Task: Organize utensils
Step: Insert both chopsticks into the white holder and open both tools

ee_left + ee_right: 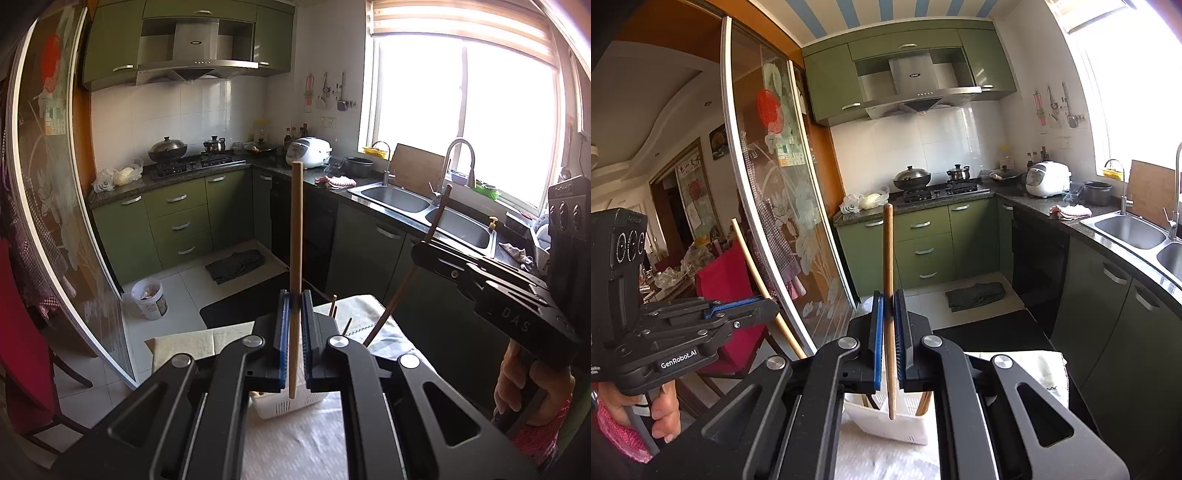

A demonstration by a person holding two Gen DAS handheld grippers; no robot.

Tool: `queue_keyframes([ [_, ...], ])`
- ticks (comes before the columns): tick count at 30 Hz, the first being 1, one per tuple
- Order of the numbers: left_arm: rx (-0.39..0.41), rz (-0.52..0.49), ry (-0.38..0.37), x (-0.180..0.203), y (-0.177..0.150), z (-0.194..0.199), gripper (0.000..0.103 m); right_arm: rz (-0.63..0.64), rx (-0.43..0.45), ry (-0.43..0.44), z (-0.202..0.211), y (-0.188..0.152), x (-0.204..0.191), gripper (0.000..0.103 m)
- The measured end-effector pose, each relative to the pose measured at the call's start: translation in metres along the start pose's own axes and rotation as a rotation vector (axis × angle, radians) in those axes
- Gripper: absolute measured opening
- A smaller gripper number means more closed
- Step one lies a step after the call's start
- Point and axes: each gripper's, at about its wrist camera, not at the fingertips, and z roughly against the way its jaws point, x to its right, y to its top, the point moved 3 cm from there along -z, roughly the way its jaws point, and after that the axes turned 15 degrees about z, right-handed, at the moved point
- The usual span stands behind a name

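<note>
- Jaws of the left gripper (294, 301) are clamped on a pale chopstick (295, 236), held upright, its lower tip hanging just above the white utensil basket (284, 408).
- Jaws of the right gripper (888, 306) are likewise clamped on a darker brown chopstick (888, 258), near vertical, tip poised over the same basket (905, 424).
- Both sticks have their long axis pointing down into the basket, so each drop looks like a straight lowering; neither hand seems clearly nearer.
- Several chopsticks already stand in the basket; their ends show beyond the left gripper, and brown ends show inside the basket in the right view.
- Which compartment each tip sits over cannot be told.
- Basket stands on the cloth-covered bench (295, 443); the two grippers sit close side by side, so they could crowd each other over the narrow opening.
- Sink (395, 199) and stove lie well apart, out of the way.
</note>
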Motion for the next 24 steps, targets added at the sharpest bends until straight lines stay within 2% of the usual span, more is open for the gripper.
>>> queue_keyframes([
  [5,0.014,0.007,0.032,-0.009,0.003,-0.033,0.006,-0.032,-0.025,-0.007,-0.041,-0.002,0.02,0.007],
  [17,-0.199,0.026,0.085,-0.04,-0.055,-0.115,0.006,-0.002,-0.159,0.005,-0.11,-0.067,0.011,0.006],
  [24,-0.241,0.021,0.102,-0.045,-0.074,-0.134,0.006,0.036,-0.211,-0.002,-0.129,-0.092,-0.005,0.007],
])
